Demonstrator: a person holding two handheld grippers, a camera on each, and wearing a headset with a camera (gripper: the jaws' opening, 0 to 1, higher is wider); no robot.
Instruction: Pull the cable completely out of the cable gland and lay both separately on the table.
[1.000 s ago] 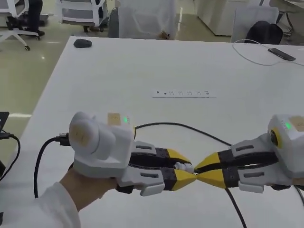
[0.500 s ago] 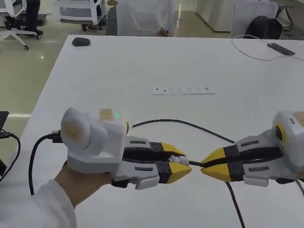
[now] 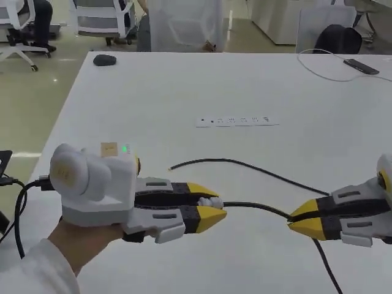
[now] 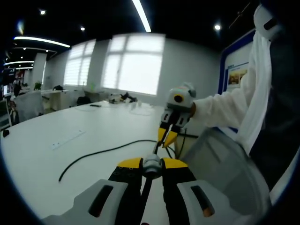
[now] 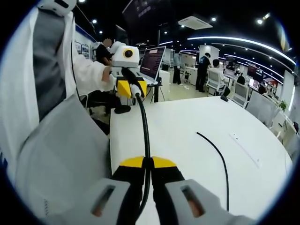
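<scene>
Where the white table [image 3: 184,86] meets its near edge, a person holds two yellow-tipped grippers above the surface, tips facing each other with a clear gap between them; the left gripper [image 3: 219,206] is toward the near left corner, its jaws clamped on a small pale cable gland [image 4: 151,163]; the right gripper [image 3: 293,220] is toward the near right corner, its jaws pinched together on the black cable [image 3: 257,207]; the cable comes out of the gland and runs in a shallow line across the gap to the right gripper's tips; past that gripper it drops toward the near edge; another stretch lies on the surface just behind the grippers, curving to a loose end; a white power strip [image 3: 236,121] lies flat near the middle; a dark mouse [image 3: 104,59] sits by the far left corner.
</scene>
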